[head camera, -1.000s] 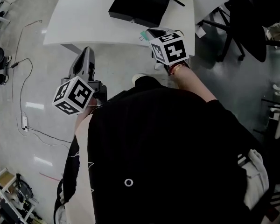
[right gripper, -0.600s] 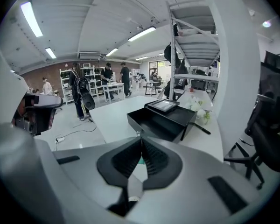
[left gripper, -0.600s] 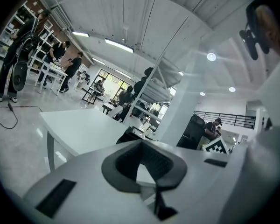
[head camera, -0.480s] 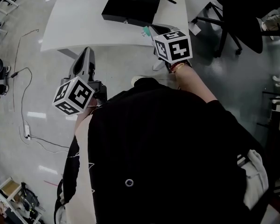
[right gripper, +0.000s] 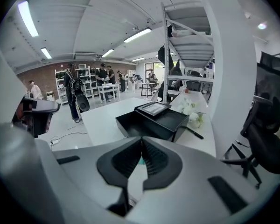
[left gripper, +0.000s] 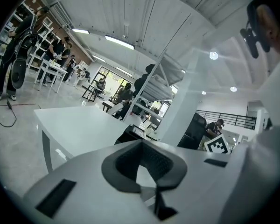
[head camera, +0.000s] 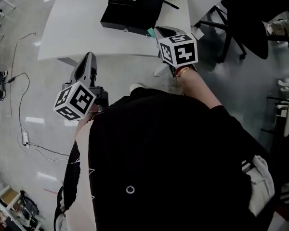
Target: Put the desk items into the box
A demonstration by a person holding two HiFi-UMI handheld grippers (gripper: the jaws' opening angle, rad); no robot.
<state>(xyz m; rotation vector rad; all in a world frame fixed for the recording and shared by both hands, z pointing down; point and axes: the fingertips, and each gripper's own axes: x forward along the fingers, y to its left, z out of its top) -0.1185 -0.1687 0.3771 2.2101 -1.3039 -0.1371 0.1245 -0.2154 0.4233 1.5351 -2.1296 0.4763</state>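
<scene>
A black open box (head camera: 131, 7) stands on the white table (head camera: 77, 28), with a framed flat item (right gripper: 153, 108) resting in its far end. White flowers (right gripper: 189, 109) and a black pen (right gripper: 193, 133) lie beside the box. A small teal item (head camera: 150, 32) sits near the table's front edge. Just in front of that edge my right gripper (head camera: 157, 31) hovers, shut and empty (right gripper: 141, 140). My left gripper (head camera: 89, 56) is held lower left, off the table over the floor, also shut with nothing in it (left gripper: 142, 142).
Black office chairs (head camera: 241, 18) stand to the right of the table. Cables (head camera: 19, 85) run over the grey floor at left. A white pillar (right gripper: 228, 78) rises at the right. People (right gripper: 102, 78) and other tables are far off.
The table and box have slid down and left in the head view, so I stand a little nearer. Both grippers keep their poses, still shut.
</scene>
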